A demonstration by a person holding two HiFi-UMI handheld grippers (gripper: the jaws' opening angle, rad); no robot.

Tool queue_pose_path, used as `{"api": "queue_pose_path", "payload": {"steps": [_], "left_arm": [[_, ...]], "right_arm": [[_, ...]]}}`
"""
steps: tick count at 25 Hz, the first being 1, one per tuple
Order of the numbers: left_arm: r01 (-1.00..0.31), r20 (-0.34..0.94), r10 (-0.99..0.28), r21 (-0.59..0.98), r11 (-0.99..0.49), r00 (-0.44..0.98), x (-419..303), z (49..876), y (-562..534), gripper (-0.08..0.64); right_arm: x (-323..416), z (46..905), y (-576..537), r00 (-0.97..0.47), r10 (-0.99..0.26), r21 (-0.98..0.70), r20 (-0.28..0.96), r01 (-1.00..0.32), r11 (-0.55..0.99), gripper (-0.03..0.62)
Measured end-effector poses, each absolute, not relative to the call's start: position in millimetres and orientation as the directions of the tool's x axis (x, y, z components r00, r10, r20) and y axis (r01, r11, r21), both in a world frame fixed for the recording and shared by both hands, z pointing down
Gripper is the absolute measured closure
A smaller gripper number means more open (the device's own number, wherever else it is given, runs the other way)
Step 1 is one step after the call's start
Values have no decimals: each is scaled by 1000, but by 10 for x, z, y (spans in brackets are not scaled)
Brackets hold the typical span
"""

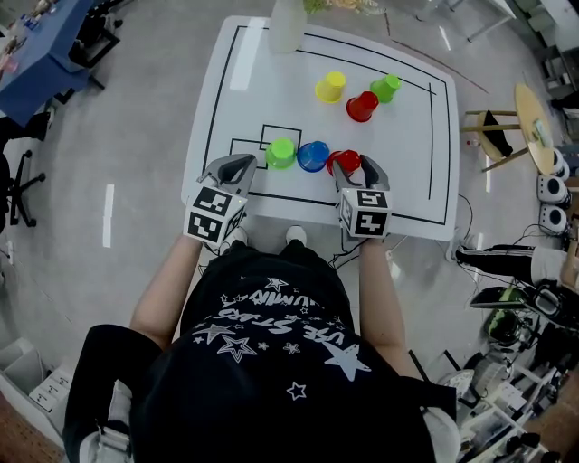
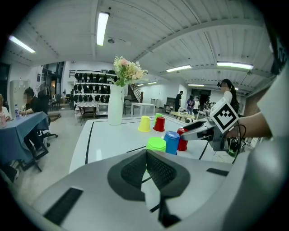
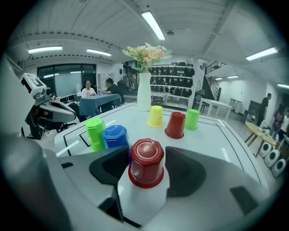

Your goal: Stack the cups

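Cup [image 3: 145, 162], red, upturned on worktop [image 3: 212, 135] — light, thin plastic, slick, likely crushable; grip mid-wall, gently. Right gripper [image 3: 146, 154] spread around it, not pressing; left gripper [image 2: 146, 153] closed, empty.

Cropped and covered
Head view: vase [image 1: 288, 25] cut off at twelve o'clock, near red cup [image 1: 347, 160] partly behind the right gripper [image 1: 355, 174]. Left gripper view: the left gripper [image 2: 146, 155] hides the base of the near green cup [image 2: 156, 143].
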State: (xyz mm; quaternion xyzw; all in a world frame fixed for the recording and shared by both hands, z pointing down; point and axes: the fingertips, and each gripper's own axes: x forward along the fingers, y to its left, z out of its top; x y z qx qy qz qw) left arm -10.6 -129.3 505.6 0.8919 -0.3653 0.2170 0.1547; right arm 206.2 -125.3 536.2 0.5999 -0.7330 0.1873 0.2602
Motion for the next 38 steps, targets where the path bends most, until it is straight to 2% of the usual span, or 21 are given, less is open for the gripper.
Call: {"api": "queue_pose_path", "payload": {"steps": [4,9,15,24,32,38], "left_arm": [[-721,499,-587,119,-683,638,-93,5055,-1317,548],[-743,498,-609,111,-660,617,-102,5043,-1402,548],[-780,495,-647,108,-616,580,-65,5056,-1513,548],[-852,500,-718,85,-517,485,-99,5016,-1670,548],[-888,534,-736,66,-455,417,-175,5052,-1681,548],[-890,548,-729,66,-452,411,-181,5098,-1659,548]], "right_arm": [[2053,5085,-1304,-180,-844,8,506,-977,214,284],[2272,4721,-1484,-187,-887,3,422,-978,207,284],[2661,4800,-1795,-157,-876,25,455,-982,189,291],[2910,4994,-2505,-205,-850,36,485,-967,254,304],[2800,5315,-2772,-289,-787,9,545,-937,349,270],[2776,5396,-2805,-285,-773,22,567,-933,360,362]]}}
